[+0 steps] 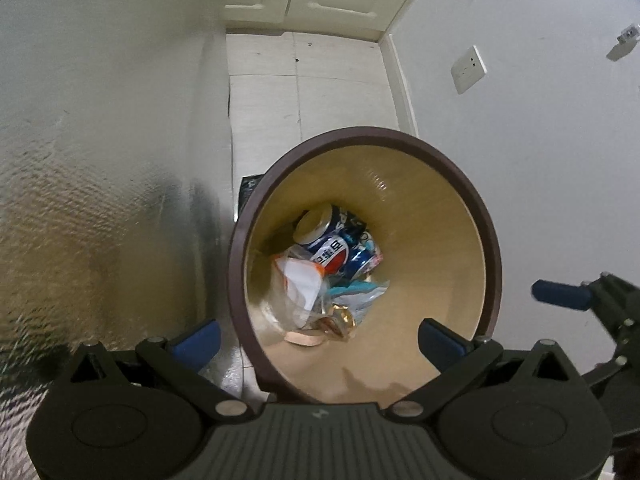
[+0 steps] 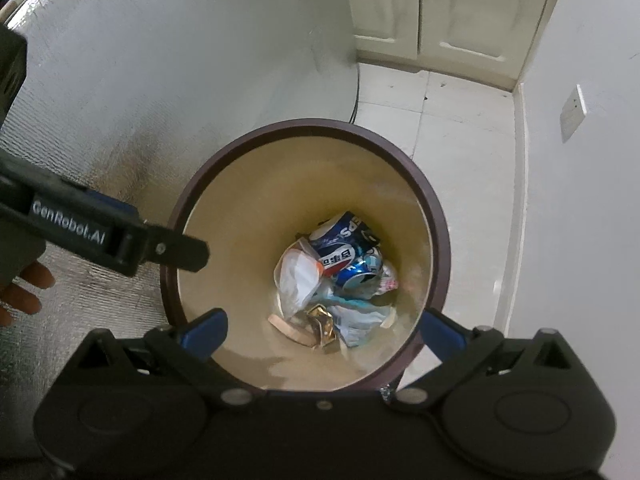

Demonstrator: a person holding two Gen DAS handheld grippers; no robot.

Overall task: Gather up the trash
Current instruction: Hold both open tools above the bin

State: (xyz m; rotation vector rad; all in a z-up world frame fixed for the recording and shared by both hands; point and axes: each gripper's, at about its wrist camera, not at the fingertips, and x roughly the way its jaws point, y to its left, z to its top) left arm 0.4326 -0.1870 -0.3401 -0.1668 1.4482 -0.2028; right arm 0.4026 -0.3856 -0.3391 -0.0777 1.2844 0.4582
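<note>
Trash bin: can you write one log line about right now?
stage: over trash bin | left gripper: open, empty | right gripper: open, empty | in bin: soda cans, wrappers

Cream cabinet doors (image 2: 448, 12) stand beyond the tiled floor (image 2: 452, 128); a wall socket (image 1: 468, 69) sits rightward; silver foil sheet (image 1: 88, 208) leftward.

Glossy metal cans (image 2: 344, 256) and crinkled plastic wrappers (image 2: 362, 318) in a smooth plastic bin (image 2: 436, 240).
</note>
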